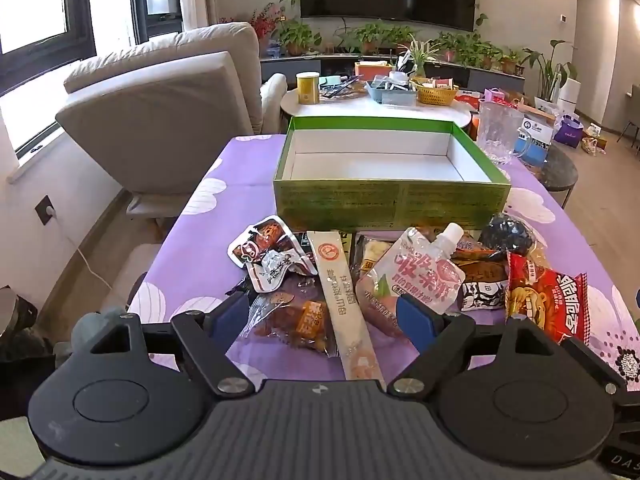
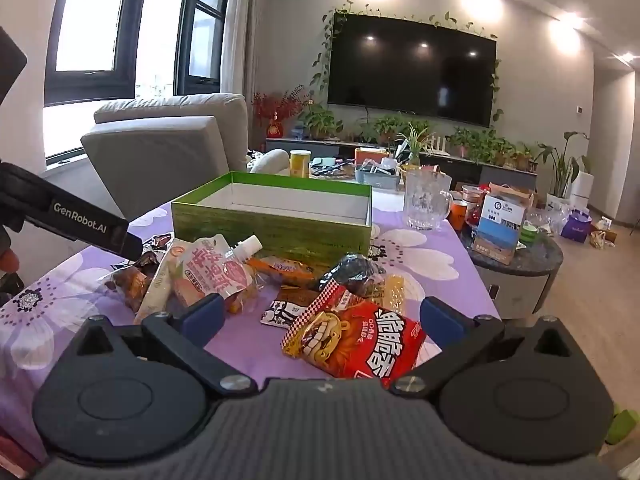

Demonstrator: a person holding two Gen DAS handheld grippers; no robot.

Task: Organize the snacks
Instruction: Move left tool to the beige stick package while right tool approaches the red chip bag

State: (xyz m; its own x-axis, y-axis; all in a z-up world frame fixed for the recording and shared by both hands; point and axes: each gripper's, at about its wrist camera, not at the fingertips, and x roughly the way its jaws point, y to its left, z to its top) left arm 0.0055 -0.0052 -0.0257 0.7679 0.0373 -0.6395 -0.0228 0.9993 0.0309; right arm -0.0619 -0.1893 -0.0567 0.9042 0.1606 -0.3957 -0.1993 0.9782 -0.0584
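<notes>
An empty green box (image 1: pixel 392 200) with a white inside stands open on the purple tablecloth (image 1: pixel 192 264); it also shows in the right wrist view (image 2: pixel 276 228). A heap of snack packs lies in front of it: a long cream stick pack (image 1: pixel 344 300), a pink spouted pouch (image 1: pixel 416 272), a red crisp bag (image 1: pixel 548 300), dark packs. My left gripper (image 1: pixel 326 320) is open, low over the stick pack and a clear orange pack (image 1: pixel 296 320). My right gripper (image 2: pixel 320 320) is open, with the red crisp bag (image 2: pixel 356 340) between its fingers. The left gripper's arm (image 2: pixel 76 220) shows at the left.
A glass jug (image 1: pixel 500 132) stands right of the box, also in the right wrist view (image 2: pixel 426 200). A round side table (image 2: pixel 516 252) with boxes is at the right. A grey armchair (image 1: pixel 160 108) stands at the left. A cluttered white table (image 1: pixel 376 108) lies behind.
</notes>
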